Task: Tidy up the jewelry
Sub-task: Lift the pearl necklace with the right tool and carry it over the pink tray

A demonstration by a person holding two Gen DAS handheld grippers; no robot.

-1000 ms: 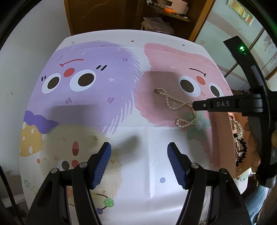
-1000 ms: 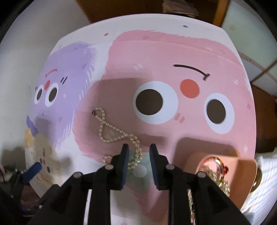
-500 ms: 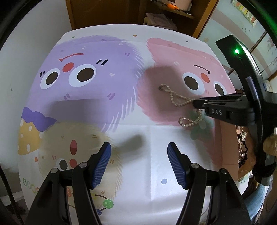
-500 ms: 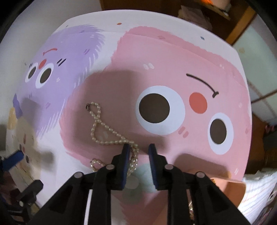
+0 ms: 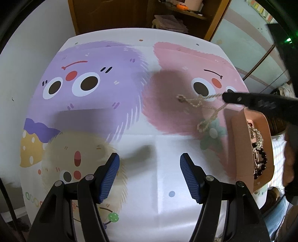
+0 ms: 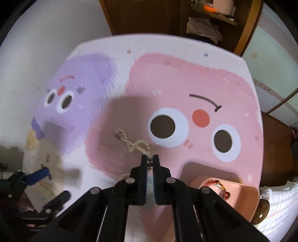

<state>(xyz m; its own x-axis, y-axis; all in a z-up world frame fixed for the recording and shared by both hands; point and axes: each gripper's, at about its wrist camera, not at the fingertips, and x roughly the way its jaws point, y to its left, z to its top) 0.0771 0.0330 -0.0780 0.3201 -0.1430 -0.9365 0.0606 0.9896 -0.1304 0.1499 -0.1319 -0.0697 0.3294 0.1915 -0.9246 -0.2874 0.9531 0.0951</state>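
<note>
A pearl necklace (image 5: 200,101) (image 6: 134,143) hangs from my right gripper (image 6: 149,160), which is shut on it and lifts it off the pink monster print; its far end still trails on the cloth. In the left wrist view the right gripper (image 5: 226,96) reaches in from the right. A pink jewelry tray (image 5: 240,130) (image 6: 245,191) at the table's right edge holds several bracelets and a dark bead string (image 5: 260,163). My left gripper (image 5: 149,171) is open and empty, low over the front of the table.
The table carries a cartoon monster cloth (image 5: 93,83). A wooden shelf unit (image 5: 167,16) stands behind the table. A white wall is to the left. My left gripper shows at the left in the right wrist view (image 6: 37,175).
My right gripper has shut on the pearl necklace and risen, pulling it up and stretched off the cloth. The left gripper has stayed open and nearly still.
</note>
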